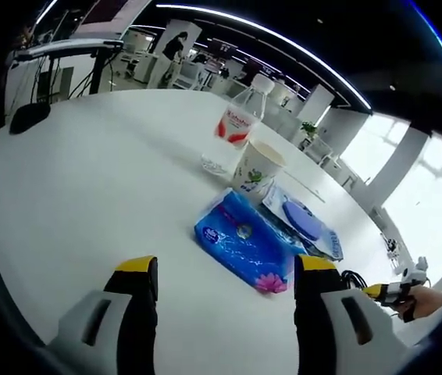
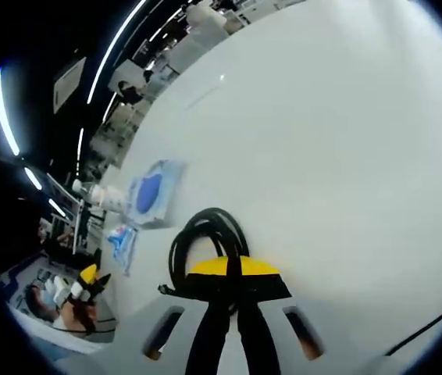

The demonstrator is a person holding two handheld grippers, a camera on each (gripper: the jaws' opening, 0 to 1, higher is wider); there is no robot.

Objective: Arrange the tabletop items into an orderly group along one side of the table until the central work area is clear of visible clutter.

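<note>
Left gripper view: left gripper (image 1: 225,285) released, jaws spread wide at bottom of frame above bare white table (image 1: 88,180). Just beyond the jaws, right of centre, a blue tissue pack (image 1: 244,242) lying flat; touching its far side, a blue flat packet (image 1: 303,221). Above these, a paper cup (image 1: 257,166) upright, and behind it a clear bottle with red label (image 1: 237,125), upright too. Far lower right, right gripper (image 1: 397,291) held in a hand. Right gripper view: right gripper (image 2: 233,285) clenched on a coiled black cable (image 2: 205,234) at lower centre. Left of centre, the flat packet (image 2: 152,190), bottle (image 2: 100,197) and tissue pack (image 2: 122,244) clustered; lower left, left gripper (image 2: 88,285).
</note>
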